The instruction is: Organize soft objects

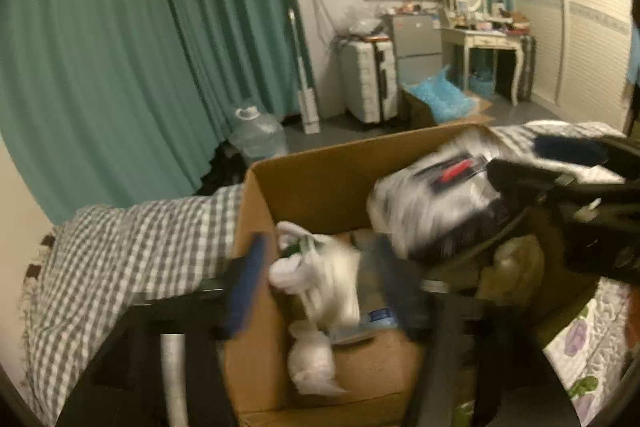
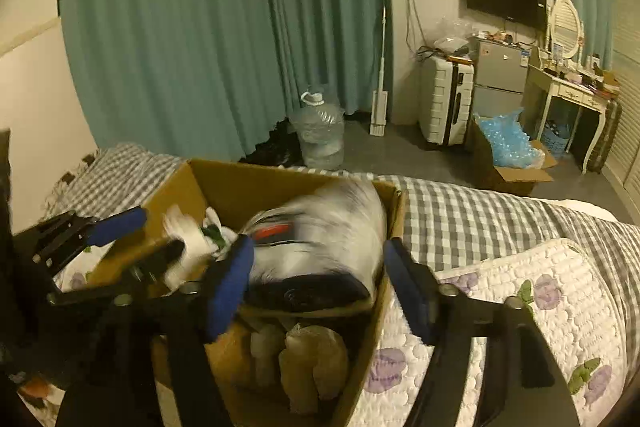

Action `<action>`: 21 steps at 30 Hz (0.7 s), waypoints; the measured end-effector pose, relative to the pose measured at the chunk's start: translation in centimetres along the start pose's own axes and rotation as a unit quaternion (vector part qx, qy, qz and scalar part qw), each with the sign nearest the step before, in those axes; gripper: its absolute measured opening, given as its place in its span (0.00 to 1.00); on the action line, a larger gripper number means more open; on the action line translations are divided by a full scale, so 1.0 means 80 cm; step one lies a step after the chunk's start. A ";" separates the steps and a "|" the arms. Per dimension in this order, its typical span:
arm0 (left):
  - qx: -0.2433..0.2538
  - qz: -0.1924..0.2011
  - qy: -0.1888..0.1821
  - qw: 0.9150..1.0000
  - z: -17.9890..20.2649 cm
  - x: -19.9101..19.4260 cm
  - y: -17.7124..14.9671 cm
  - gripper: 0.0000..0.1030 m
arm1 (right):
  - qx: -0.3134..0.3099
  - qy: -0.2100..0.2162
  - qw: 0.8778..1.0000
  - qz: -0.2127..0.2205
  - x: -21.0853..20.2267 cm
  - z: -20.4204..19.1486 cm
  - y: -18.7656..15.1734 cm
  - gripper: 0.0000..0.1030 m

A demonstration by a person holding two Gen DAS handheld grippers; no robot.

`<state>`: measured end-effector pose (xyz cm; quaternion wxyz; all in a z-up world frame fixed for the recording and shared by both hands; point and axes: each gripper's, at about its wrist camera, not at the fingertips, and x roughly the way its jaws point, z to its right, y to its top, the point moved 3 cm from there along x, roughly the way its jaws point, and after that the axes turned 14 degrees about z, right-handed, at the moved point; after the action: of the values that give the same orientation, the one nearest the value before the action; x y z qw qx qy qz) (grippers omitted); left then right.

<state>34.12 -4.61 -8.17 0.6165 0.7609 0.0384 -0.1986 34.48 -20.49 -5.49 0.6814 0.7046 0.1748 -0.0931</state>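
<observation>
An open cardboard box (image 1: 256, 211) (image 2: 224, 183) stands on the bed. A blurred black-and-white bundle (image 1: 432, 207) (image 2: 324, 239) in clear plastic with a red label lies at the top of the box. My right gripper (image 2: 320, 291) is open, its blue pads on either side of the bundle without pressing on it. My left gripper (image 1: 320, 287) is open over a white plastic bag (image 1: 320, 279) (image 2: 192, 239) inside the box. Beige soft items (image 2: 312, 359) (image 1: 516, 267) lie deeper in. Each gripper shows in the other's view: the right gripper (image 1: 544, 163), the left gripper (image 2: 140, 239).
The box rests on a grey checked bedspread (image 1: 132, 251) (image 2: 480, 223) beside a floral quilt (image 2: 520, 311). On the floor beyond stand a water jug (image 2: 320, 135), a white suitcase (image 2: 444, 103) and a carton of blue plastic (image 2: 508, 151). Teal curtains (image 1: 140, 47) hang behind.
</observation>
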 end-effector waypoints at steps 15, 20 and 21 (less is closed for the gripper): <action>-0.015 0.105 0.008 0.994 -0.025 -0.172 0.123 0.70 | -0.015 -0.048 0.994 0.101 -0.192 -0.018 0.124 0.73; -0.026 0.184 0.005 0.983 -0.039 -0.283 0.186 0.78 | -0.046 -0.062 0.983 0.165 -0.306 -0.062 0.186 0.82; -0.027 0.198 0.003 0.980 -0.041 -0.302 0.194 0.79 | -0.050 -0.060 0.981 0.177 -0.328 -0.069 0.196 0.87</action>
<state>17.46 -0.65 15.16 0.6640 0.7369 -0.1056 -0.0694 15.55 -18.29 19.06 0.7305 0.6828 0.0099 -0.0044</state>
